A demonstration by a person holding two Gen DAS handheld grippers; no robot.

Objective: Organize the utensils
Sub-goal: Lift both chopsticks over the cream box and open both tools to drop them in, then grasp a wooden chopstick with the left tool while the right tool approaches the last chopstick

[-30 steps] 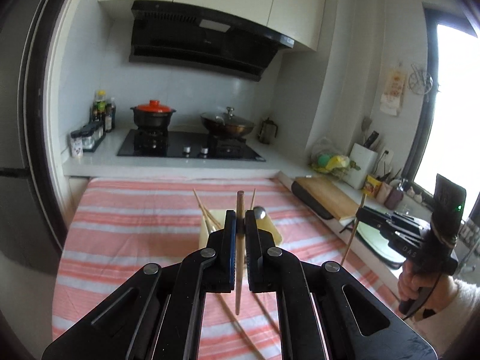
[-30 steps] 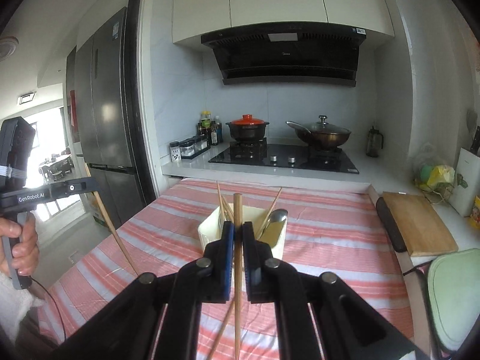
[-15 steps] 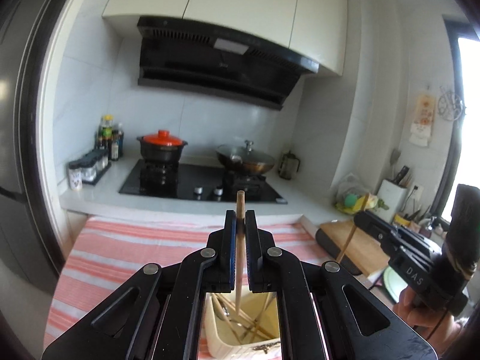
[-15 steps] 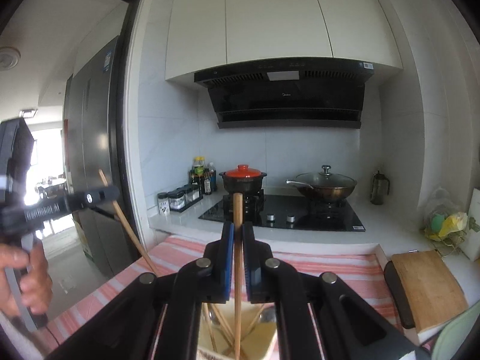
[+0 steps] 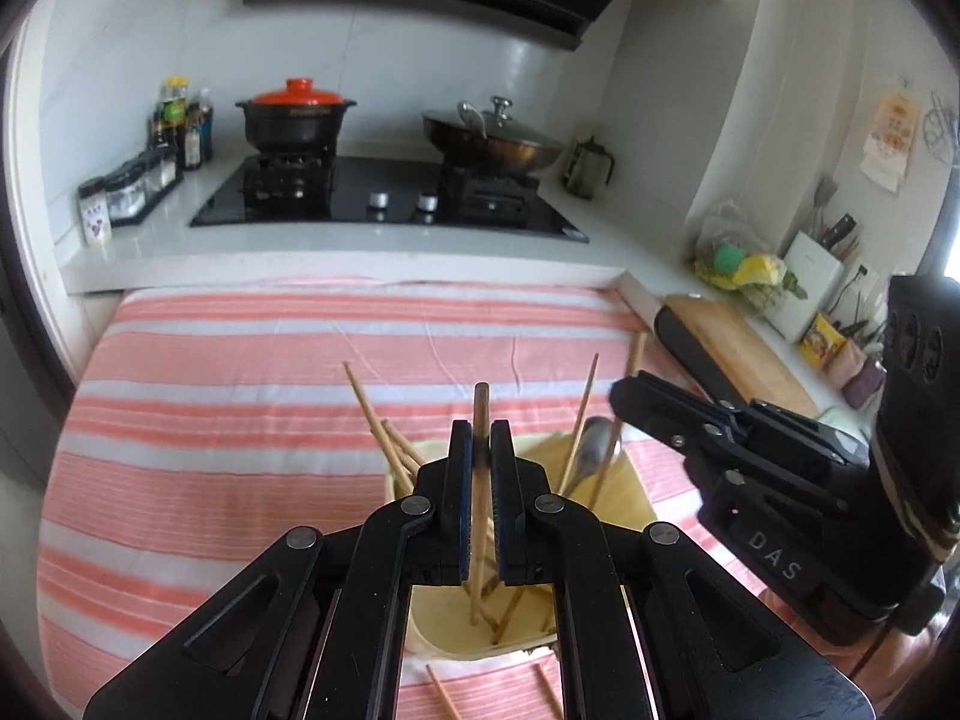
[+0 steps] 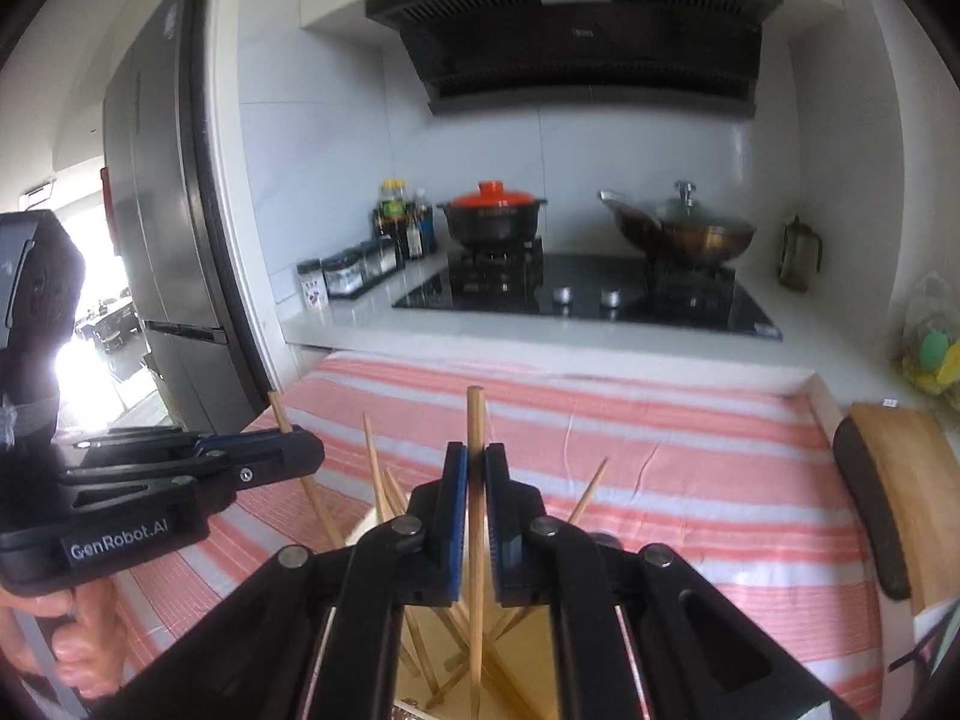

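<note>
A cream utensil holder (image 5: 624,486) stands on the striped cloth with several wooden chopsticks (image 5: 384,432) and a metal spoon (image 5: 591,450) in it. My left gripper (image 5: 480,438) is shut on a chopstick (image 5: 480,468) held upright, its lower end inside the holder. My right gripper (image 6: 475,468) is shut on another chopstick (image 6: 475,528), upright, with its lower end down in the holder (image 6: 420,684). The right gripper also shows in the left wrist view (image 5: 744,468), just right of the holder; the left gripper shows in the right wrist view (image 6: 180,468).
A pink and white striped cloth (image 5: 240,396) covers the table. Loose chopsticks (image 5: 441,693) lie in front of the holder. A wooden cutting board (image 5: 738,348) lies at the right. A stove (image 5: 390,198) with a red-lidded pot and a wok stands behind.
Both grippers rose with their chopsticks, then came down over the holder. The chopsticks' lower ends now reach inside it, and the two grippers are closer together.
</note>
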